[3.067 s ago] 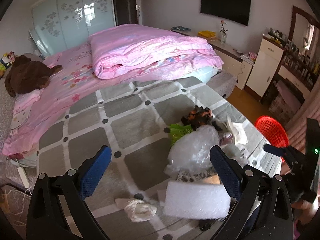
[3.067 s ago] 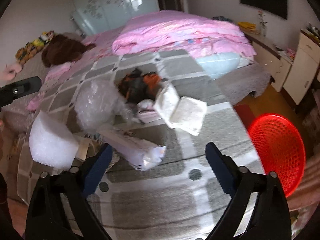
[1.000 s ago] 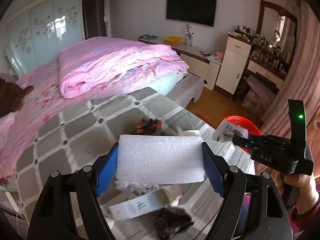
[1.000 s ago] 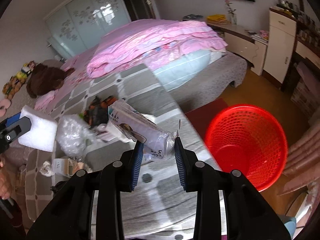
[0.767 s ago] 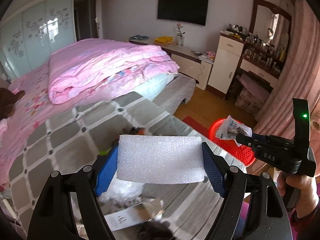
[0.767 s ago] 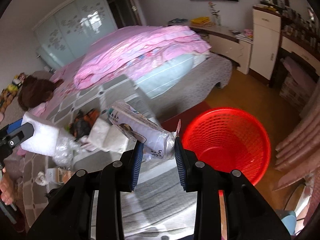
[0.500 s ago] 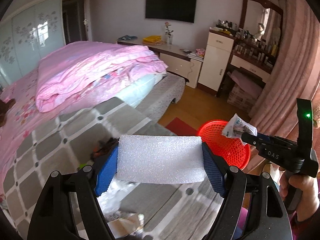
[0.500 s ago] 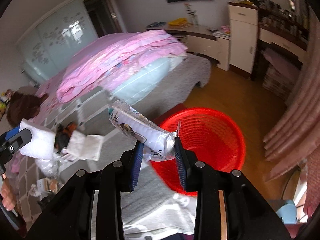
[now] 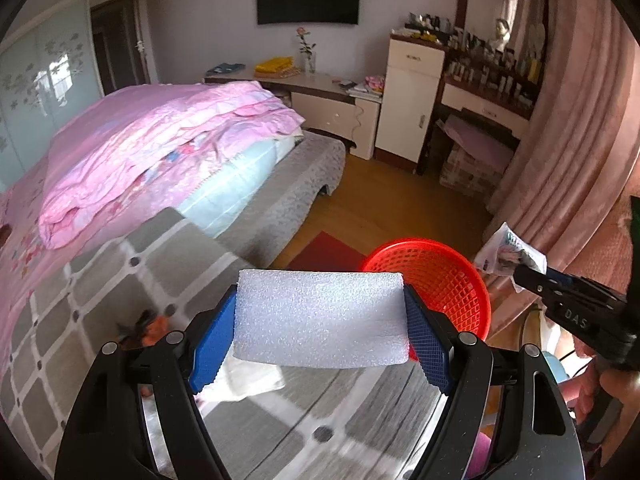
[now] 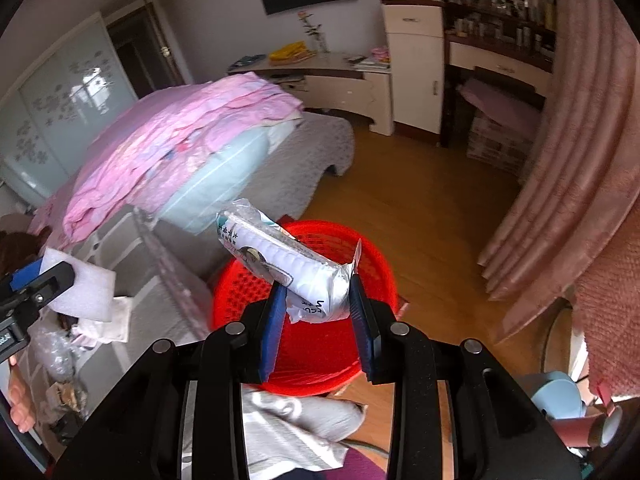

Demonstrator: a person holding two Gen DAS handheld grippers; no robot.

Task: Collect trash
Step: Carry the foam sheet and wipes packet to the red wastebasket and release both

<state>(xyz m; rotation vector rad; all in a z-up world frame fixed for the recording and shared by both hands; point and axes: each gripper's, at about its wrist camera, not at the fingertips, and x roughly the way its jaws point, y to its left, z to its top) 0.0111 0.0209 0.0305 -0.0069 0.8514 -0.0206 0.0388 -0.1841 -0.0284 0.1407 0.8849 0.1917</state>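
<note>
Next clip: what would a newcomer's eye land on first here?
Probably the bright red basket on the wooden floor, directly below the right hand-held gripper, which clamps a white printed wrapper. Next, the white foam block filling the left hand-held gripper above the grey patterned table.

"DAS" marks the right gripper [image 9: 530,276] (wrapper print unreadable).

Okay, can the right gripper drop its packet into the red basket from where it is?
Probably yes. The right gripper, shut on the white packet, hangs above the open red basket, and nothing shows between them.
</note>
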